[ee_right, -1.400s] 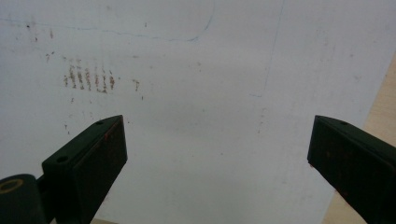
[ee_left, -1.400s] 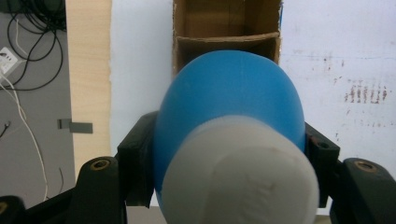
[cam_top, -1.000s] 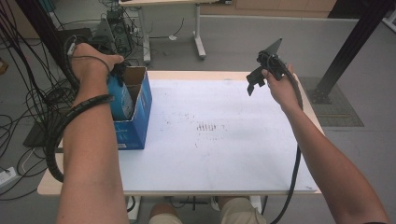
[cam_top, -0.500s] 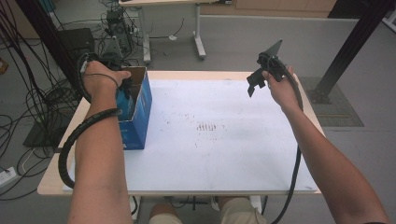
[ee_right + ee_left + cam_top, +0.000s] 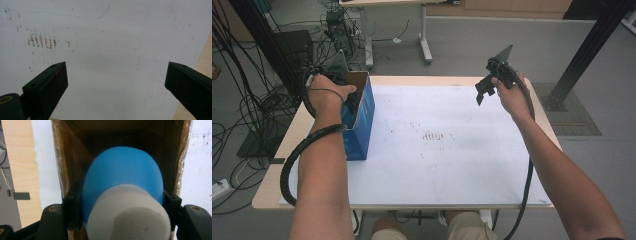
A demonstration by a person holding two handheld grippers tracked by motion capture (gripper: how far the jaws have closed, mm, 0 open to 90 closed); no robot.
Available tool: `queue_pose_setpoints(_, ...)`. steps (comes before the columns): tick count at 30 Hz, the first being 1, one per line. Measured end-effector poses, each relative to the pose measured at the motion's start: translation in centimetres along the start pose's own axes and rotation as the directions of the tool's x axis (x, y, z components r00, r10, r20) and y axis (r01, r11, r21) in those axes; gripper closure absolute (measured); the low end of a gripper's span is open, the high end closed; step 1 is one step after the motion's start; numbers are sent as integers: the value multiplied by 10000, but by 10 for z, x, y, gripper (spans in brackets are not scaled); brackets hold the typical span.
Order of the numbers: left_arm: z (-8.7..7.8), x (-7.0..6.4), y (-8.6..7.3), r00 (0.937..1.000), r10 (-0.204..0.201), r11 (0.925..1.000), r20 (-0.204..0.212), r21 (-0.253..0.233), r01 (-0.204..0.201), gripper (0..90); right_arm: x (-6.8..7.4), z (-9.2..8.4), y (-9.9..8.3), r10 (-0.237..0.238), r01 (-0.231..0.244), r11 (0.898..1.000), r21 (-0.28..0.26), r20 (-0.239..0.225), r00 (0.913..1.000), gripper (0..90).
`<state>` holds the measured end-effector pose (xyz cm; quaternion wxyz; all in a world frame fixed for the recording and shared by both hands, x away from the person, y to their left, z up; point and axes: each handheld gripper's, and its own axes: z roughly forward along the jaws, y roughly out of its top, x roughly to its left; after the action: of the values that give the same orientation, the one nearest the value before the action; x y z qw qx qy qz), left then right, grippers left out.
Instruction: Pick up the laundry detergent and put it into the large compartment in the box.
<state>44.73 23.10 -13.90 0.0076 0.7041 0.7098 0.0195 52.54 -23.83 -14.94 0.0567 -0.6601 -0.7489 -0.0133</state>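
Left gripper view puts a white cap (image 5: 128, 216) nearest, cut off at the bottom edge, with the blue bottle (image 5: 122, 173) behind it, pinched at both sides by the jaws of the left gripper (image 5: 122, 206). The bottle points into an open cardboard box (image 5: 72, 152), whose dark bottom is hard to make out. From the high view, the hand (image 5: 328, 92) hides the bottle at the box mouth. Farther right, the right gripper (image 5: 484, 92) hangs above the white sheet (image 5: 452, 165), jaws spread on nothing.
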Motion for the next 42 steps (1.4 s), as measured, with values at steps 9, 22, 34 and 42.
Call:
queue_pose_setpoints(9,8,-3,2,9997,189,9998,-139,100,-187,370,-1,4,1,-27,28,10000,64,-35,10000,45)
queue_pose_setpoints(22,17,-3,0,9995,289,9996,-161,83,-287,370,1,6,0,-57,57,10000,63,2,10000,45)
queue_pose_setpoints(34,18,-2,-4,9993,349,9993,-161,-121,-350,369,2,5,-1,-92,92,10000,31,17,10000,45)
queue_pose_setpoints(42,19,0,-5,9995,287,9994,-95,-182,-289,368,6,7,0,-146,145,9999,29,62,9999,45)
